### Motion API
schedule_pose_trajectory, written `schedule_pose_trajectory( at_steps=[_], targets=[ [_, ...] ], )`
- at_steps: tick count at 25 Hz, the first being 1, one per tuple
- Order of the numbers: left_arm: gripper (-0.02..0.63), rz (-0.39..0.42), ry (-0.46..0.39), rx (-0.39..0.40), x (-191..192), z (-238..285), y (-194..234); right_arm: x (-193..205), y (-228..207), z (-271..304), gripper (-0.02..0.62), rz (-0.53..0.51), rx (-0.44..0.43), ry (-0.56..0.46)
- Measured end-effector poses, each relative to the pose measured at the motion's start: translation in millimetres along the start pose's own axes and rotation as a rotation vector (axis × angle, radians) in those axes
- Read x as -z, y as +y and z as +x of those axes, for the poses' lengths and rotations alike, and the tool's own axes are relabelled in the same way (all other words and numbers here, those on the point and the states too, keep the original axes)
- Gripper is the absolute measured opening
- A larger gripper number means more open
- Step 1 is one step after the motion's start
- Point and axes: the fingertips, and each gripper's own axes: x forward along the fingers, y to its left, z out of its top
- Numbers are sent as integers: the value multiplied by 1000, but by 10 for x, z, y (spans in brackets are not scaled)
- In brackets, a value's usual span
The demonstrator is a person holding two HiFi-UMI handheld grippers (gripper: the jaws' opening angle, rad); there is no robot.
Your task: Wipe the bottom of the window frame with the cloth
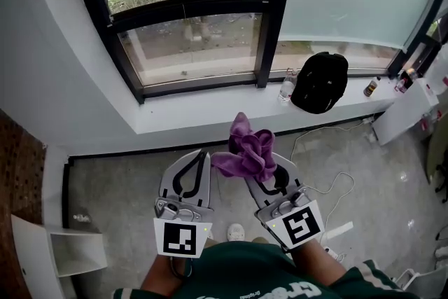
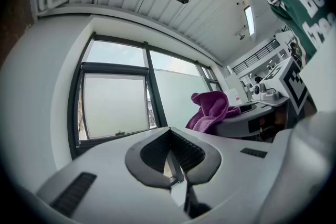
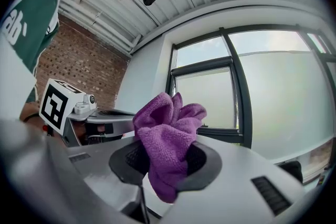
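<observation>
Head view: the person is holding both grippers side by side, low over the grey floor point(image 1: 112, 185), and pointing them toward the window.
Left gripper point(image 1: 199, 161): its fingers are lying pressed together, tip against tip, and gripping nothing. The left gripper view is showing only the window beyond them.
Right gripper point(image 1: 264, 175): its fingers are clamping the purple cloth point(image 1: 246, 150), which is filling the gap between them.
Cloth position: it is sitting bunched in the right gripper. A crumpled tuft is sticking out past the fingertips, and in the right gripper view a fold is hanging down below them. It is hanging in the air short of the window, touching neither sill nor frame.
Window frame point(image 1: 203, 85): its black bottom rail is running along the back of the white windowsill point(image 1: 203, 114), under the glass panes.
Windowsill load: a black bag point(image 1: 320, 80) is resting on the sill to the right, with a small clear bottle point(image 1: 286, 86) standing just beside it on its left.
Floor detail: a white cable point(image 1: 329, 185) is trailing across the floor to the right of the right gripper.
</observation>
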Motion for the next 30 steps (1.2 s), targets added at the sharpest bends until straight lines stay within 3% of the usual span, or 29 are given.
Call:
schedule_pose_trajectory(
  at_steps=[9, 18, 24, 30],
  targets=[
    [9, 9, 21, -11, 59, -26, 60, 40, -46, 5, 115, 13, 2, 3],
    [9, -26, 37, -74, 113, -80, 194, 56, -116, 10, 115, 30, -12, -12],
    [9, -73, 34, -84, 92, -5, 186, 49, -194, 4, 115, 30, -18, -17],
    [9, -63, 32, -81, 72, 88, 152, 117, -304, -22, 115, 42, -11, -10]
  ],
)
